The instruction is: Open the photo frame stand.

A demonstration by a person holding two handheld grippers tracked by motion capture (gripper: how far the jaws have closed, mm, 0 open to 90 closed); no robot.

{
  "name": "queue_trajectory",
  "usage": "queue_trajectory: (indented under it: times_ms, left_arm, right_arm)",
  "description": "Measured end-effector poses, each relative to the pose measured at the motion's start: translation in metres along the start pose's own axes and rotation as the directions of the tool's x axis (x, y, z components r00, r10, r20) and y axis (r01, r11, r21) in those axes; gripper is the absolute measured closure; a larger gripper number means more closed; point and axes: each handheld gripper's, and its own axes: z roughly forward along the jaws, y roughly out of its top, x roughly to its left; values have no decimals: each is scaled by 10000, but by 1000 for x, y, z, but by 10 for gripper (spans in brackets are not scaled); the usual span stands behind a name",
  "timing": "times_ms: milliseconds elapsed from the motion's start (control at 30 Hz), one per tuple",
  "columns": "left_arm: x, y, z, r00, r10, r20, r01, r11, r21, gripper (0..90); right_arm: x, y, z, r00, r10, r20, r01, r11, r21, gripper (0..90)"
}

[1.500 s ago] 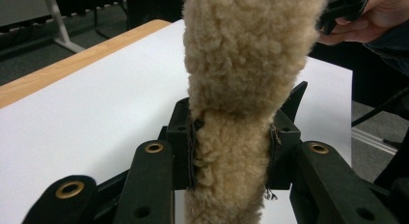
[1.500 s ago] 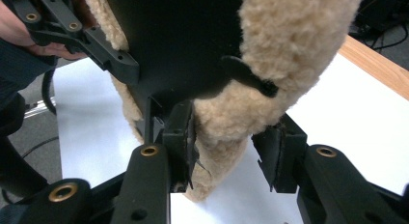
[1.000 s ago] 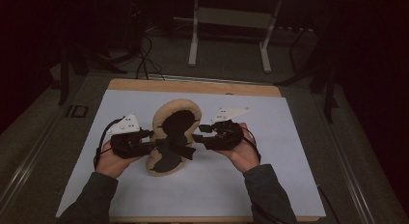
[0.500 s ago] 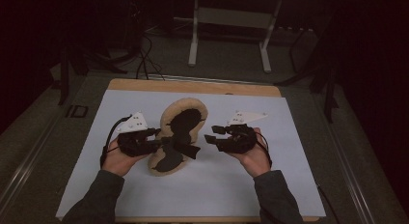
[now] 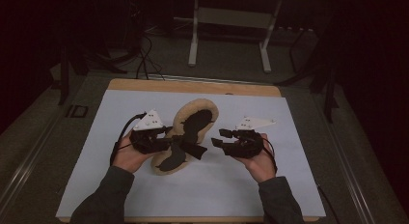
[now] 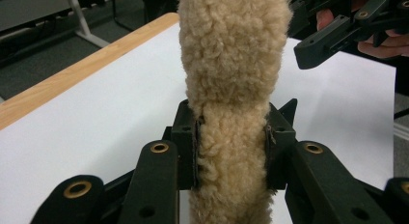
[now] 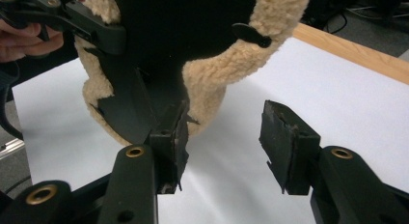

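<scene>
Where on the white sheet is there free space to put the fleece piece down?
The white sheet is bare right of the right tool, and along the near edge between the sleeves. The middle is crowded: the fleece piece is clamped in the left tool.

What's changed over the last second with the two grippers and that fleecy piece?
The right gripper has let go of the fleece piece and drawn away to the right; its jaws have just been opening, with nothing between them. The left gripper stays clamped on the fleece edge, and the piece remains on the white sheet.
</scene>
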Motion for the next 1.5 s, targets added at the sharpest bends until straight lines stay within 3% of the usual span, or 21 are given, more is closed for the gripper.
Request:
queue_trajectory:
  times_ms: [233, 333, 467, 633, 933, 1133, 1300, 1500]
  left_arm:
    - [2, 6, 3, 9999, 134, -83, -132, 9994, 304, 678]
    - [1, 9, 4, 9986, 439, -287, -421, 9972, 617, 679]
    - [0, 14, 5, 9956, 838, -428, -788, 9909, 1090, 680]
    - [1, 16, 6, 9941, 949, -526, -873, 9874, 1317, 679]
    - [-4, 22, 13, 9874, 1467, -597, -1332, 9730, 1884, 676]
    - [-9, 22, 23, 9862, 1548, -589, -1427, 9747, 1721, 666]
    - [-10, 20, 31, 9898, 1240, -695, -1138, 9842, 1357, 657]
    - [-13, 19, 40, 9924, 1019, -692, -934, 9887, 1174, 649]
  right_arm:
    - [-3, -10, -2, 9998, 146, 141, -145, 9999, -5, 513]
    - [-4, -12, -4, 9996, 214, 185, -213, 9998, -58, 513]
    - [-5, -15, -5, 9995, 264, 192, -262, 9996, -92, 514]
    - [-5, -19, -3, 9994, 303, 150, -301, 9995, -74, 513]
    - [-6, -26, -2, 9991, 385, 156, -384, 9992, -63, 513]
    - [-7, -31, -4, 9987, 472, 166, -471, 9989, -82, 513]
    - [-9, -36, -8, 9984, 534, 183, -532, 9985, -118, 512]
    - [-11, -45, -10, 9971, 735, 178, -730, 9971, -227, 512]
